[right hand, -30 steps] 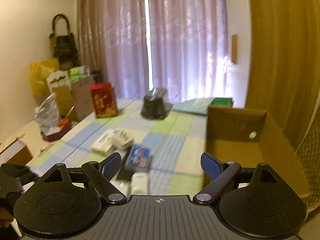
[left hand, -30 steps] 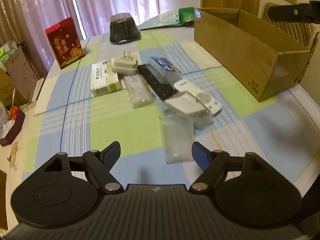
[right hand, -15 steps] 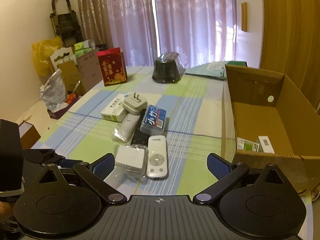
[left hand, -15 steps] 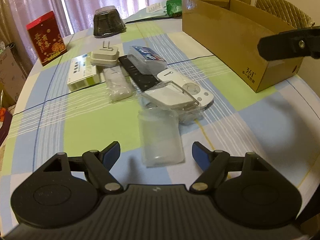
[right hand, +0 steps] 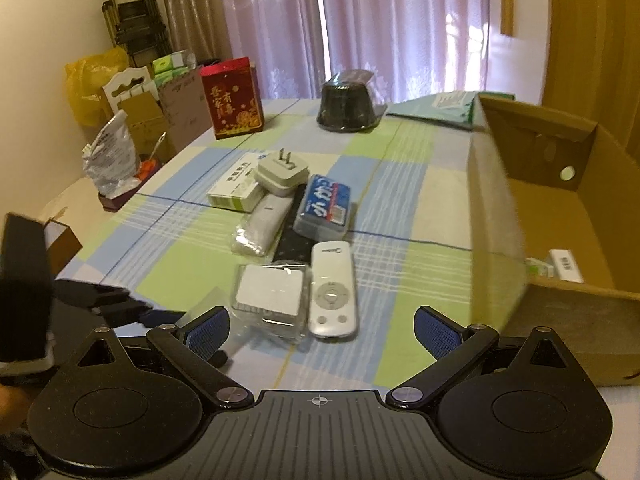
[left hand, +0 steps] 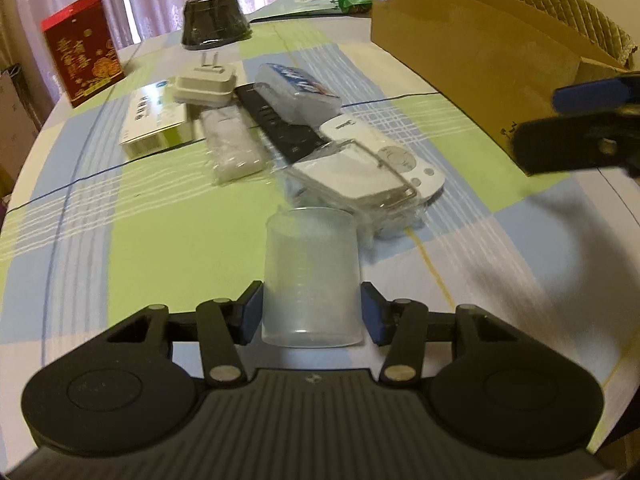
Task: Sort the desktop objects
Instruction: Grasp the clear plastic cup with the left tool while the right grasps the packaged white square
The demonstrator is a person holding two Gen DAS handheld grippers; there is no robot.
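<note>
Left wrist view: left tool clamped around clear cup, lengthwise, mouth away.

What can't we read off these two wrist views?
- Left claw on clear cup: contact unclear, motion blur.
- Black remote: mostly covered by blue-label case.
- Cardboard box contents: cut off by its wall.
- White remote labels: too small.
</note>
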